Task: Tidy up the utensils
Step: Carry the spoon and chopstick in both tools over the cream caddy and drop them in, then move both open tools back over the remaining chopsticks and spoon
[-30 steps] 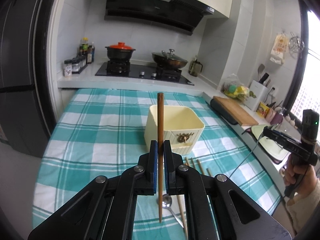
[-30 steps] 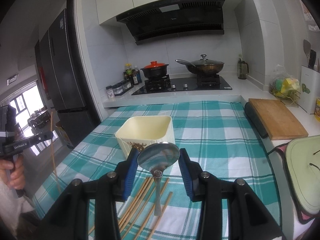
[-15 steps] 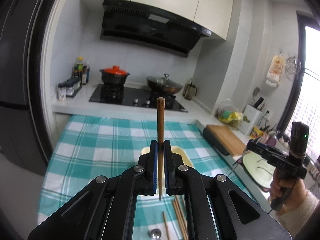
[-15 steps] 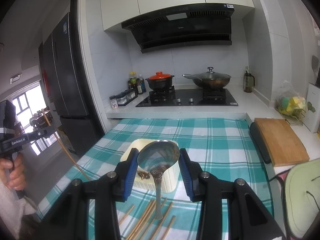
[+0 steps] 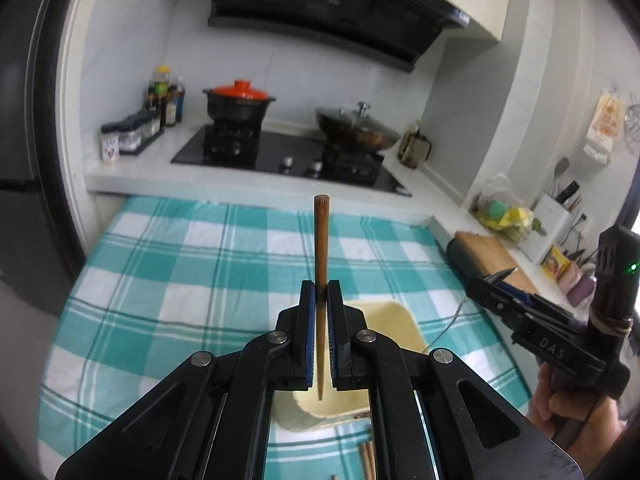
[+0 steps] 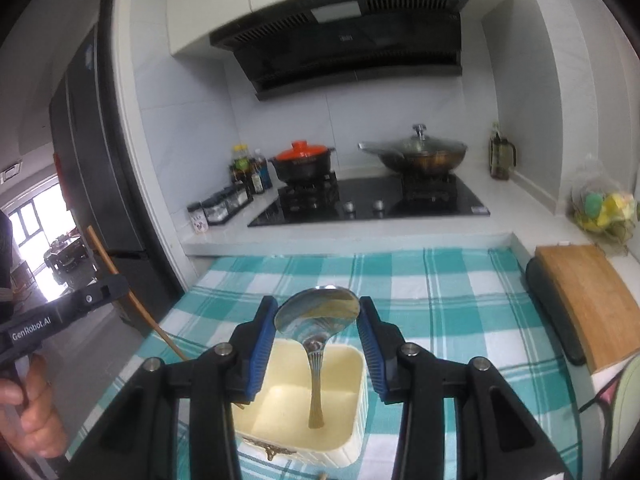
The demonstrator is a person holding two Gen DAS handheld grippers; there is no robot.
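You are at the drop-in step. Your left gripper [image 5: 319, 308] clamps a wooden chopstick [image 5: 320, 264] upright, tip over the cream utensil box [image 6: 316, 404]; your right gripper [image 6: 318, 344] pinches a steel spoon [image 6: 316, 332] by its bowl, handle hanging into that box. Next, lower both and let go.

Small kitchen with pale tiled walls [image 6: 192, 128], a black range hood [image 6: 352, 36] over the stove [image 6: 372, 204], a dark fridge [image 6: 88, 152] on the left, and daylight from a window [image 6: 36, 224] behind.
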